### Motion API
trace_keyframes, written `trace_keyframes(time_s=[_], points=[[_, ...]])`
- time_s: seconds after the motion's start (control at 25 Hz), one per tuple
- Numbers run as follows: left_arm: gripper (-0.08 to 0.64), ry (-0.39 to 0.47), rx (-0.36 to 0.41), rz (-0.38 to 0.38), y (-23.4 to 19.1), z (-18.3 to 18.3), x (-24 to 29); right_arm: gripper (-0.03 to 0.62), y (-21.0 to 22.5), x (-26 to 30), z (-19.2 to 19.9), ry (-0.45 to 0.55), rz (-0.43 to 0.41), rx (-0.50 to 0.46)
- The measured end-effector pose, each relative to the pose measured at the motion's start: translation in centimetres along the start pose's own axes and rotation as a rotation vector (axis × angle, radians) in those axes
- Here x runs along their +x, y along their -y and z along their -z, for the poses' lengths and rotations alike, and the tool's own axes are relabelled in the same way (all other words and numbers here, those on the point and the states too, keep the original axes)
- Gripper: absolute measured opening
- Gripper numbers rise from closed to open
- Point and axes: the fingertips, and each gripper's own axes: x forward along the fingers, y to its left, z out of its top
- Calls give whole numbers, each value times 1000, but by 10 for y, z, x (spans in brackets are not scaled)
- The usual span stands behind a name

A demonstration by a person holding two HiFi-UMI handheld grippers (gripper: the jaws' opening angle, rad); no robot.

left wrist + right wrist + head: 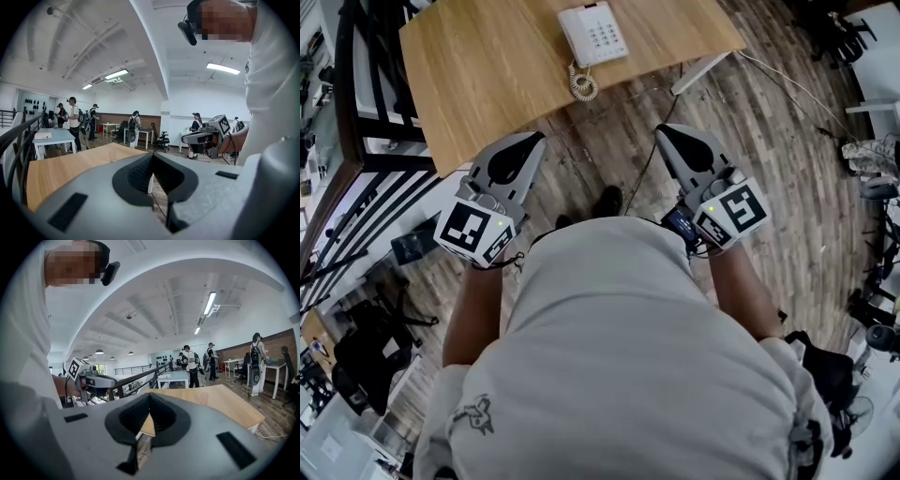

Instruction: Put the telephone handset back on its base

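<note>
A white telephone (592, 33) with a keypad stands at the far edge of the wooden table (497, 66). Its handset seems to lie along the left side of the base. The coiled cord (582, 84) lies in front of it near the table's front edge. My left gripper (528, 141) and right gripper (670, 131) are held side by side over the floor, short of the table and apart from the phone. Both are shut, with nothing between the jaws. In the left gripper view the left gripper (153, 157) points over the table (70, 168). The right gripper (149, 397) does the same.
A black railing (356, 141) runs along the table's left side. A thin cable (652, 155) trails over the wooden floor between the grippers. A white table leg (698, 73) stands right of the cord. Several people and desks (136, 131) stand far off in the room.
</note>
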Motion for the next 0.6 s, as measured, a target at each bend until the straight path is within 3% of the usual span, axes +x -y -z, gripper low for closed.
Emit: trace_keyframes(time_s=[0.6], points=[[6, 23, 8, 20, 10, 11, -104, 5, -112, 7, -1, 36, 13, 0]])
